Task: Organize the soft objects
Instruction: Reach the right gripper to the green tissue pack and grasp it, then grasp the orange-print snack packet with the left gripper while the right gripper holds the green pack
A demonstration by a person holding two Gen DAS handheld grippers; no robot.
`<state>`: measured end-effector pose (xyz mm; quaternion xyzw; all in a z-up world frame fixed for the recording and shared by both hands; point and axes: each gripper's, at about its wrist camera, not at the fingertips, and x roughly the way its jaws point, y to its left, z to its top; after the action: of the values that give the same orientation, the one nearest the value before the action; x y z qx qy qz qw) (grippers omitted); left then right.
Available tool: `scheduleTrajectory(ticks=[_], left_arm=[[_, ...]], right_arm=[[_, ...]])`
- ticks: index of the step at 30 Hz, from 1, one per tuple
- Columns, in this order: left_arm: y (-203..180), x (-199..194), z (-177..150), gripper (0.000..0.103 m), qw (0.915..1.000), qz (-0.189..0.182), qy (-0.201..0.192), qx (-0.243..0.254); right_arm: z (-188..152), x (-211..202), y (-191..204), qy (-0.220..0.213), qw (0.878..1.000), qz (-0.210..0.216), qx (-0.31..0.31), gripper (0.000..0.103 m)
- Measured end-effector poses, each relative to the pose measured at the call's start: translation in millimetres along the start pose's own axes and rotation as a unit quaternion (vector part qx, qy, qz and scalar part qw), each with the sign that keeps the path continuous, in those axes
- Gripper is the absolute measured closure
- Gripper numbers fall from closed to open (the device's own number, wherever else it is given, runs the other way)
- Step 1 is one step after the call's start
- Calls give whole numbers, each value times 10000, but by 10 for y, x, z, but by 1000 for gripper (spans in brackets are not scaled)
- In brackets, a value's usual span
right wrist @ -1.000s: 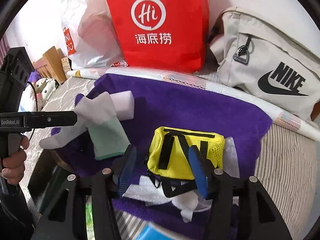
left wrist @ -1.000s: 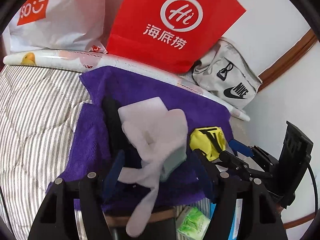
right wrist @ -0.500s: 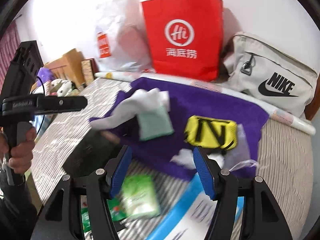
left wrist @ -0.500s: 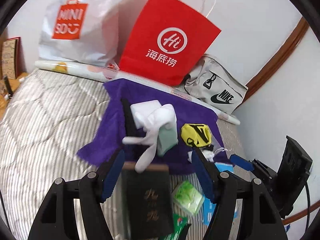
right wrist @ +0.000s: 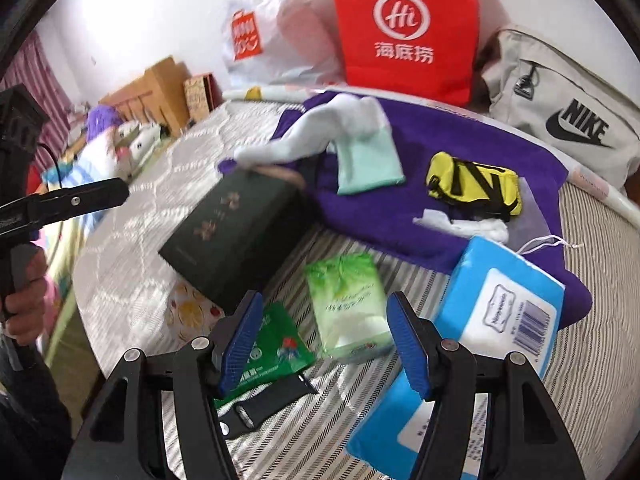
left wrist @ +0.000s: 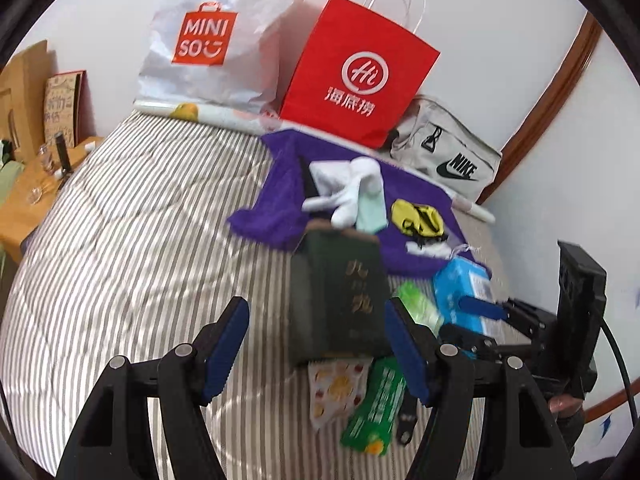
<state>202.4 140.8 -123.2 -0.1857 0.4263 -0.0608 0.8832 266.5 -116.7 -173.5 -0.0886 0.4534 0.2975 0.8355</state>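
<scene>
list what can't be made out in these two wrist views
- Dark green box: gold lettering smeared by motion blur in both views, unreadable.
- Black strap: right wrist view, partly hidden behind the right gripper; its full shape is unclear.
- Blue tissue pack: left wrist view, partly covered by the other gripper's finger.
- White socks: how many lie in the pile can't be told.
</scene>
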Motion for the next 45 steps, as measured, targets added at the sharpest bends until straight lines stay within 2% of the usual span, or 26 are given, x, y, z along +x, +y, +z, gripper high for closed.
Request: scheduleTrajectory(ticks=[9, 14, 19, 21, 22, 26, 30, 33, 38, 45], left_arm=[[119, 129, -255, 35, 9999, 30, 142, 12], [261, 186, -310, 35, 9996, -95, 214, -151], [341, 249, -352, 35, 9993, -119, 287, -227], [346, 285, -376, 36, 9990, -126, 349, -228], [345, 295, -386, 35, 9990, -129, 366, -218], [281, 342, -436, 35, 9987, -157, 477, -121], [146, 379, -515, 35, 9978, -183, 631, -11], [32, 414, -578, 35, 9972, -166, 732, 40], [-175, 525, -707, 35, 9952, 13, 956, 182], [-343, 676, -737, 34, 9945, 378, 952, 203]], right_arm=[[28, 361, 158, 423, 9958, -546, -602, 39], [75, 593, 103, 761, 9932, -679, -555, 39], [88, 728, 148, 892, 9879, -1035, -728, 40], [78, 735, 159, 859, 9865, -1147, -796, 48], [71, 723, 162, 835, 9864, -1144, -828, 49], [53, 620, 105, 657, 9902, -974, -752, 58], [46, 437, 38, 457, 9964, -590, -393, 59], [-13, 287, 83, 272, 9978, -538, -289, 59], [-175, -42, 113, 36, 9998, -204, -82, 59], [-457, -475, 226, -325, 9991, 255, -40, 59]])
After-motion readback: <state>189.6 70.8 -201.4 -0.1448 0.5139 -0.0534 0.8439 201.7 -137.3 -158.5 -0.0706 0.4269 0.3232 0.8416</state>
